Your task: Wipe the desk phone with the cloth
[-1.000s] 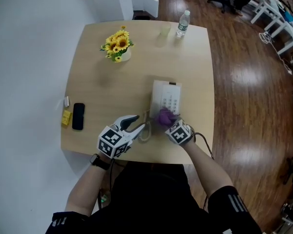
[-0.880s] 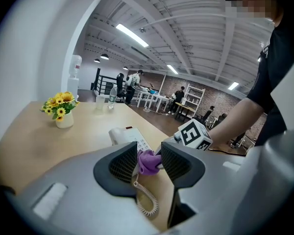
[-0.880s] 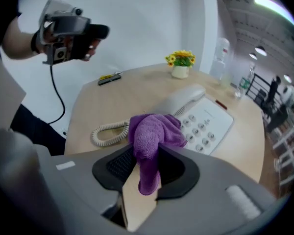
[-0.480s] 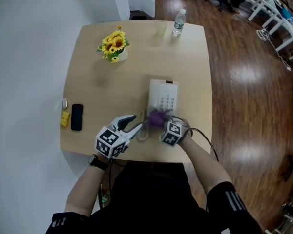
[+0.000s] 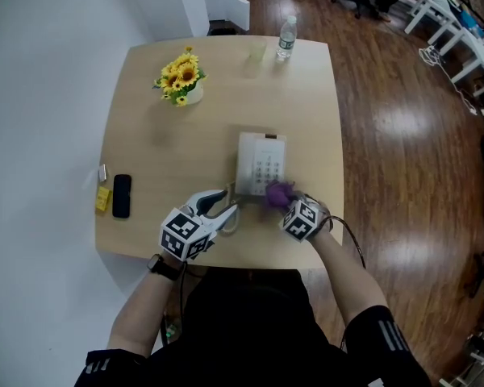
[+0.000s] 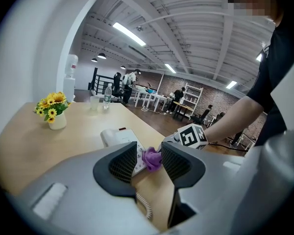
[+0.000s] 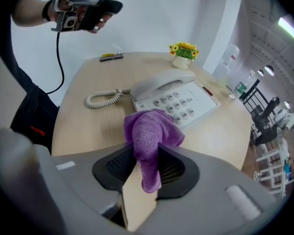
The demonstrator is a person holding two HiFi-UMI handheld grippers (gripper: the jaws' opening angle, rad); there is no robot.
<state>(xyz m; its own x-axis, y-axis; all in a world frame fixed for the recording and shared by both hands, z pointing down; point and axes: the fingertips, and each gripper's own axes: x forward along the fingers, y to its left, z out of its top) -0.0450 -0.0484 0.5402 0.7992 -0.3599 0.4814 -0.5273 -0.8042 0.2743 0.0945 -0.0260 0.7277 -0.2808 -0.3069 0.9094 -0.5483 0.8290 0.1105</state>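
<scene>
Right gripper (image 7: 147, 166) clenched on purple cloth (image 7: 150, 131). Cloth bunch sticks out past jaws, at near right corner of white desk phone (image 5: 256, 161), beside keypad. Left gripper (image 5: 220, 203) jaws spread, nothing between them; held above table near left of phone, by coiled cord (image 7: 102, 98). Phone sits right of centre on wooden table (image 5: 161, 135).

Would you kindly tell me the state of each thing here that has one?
Left tool, open, empty.
Right tool, shut on the purple cloth.
Purple cloth, bunched, at the desk phone's near edge.
Desk phone, handset on its cradle.
Water bottle, upright.
Flower pot, upright.
</scene>
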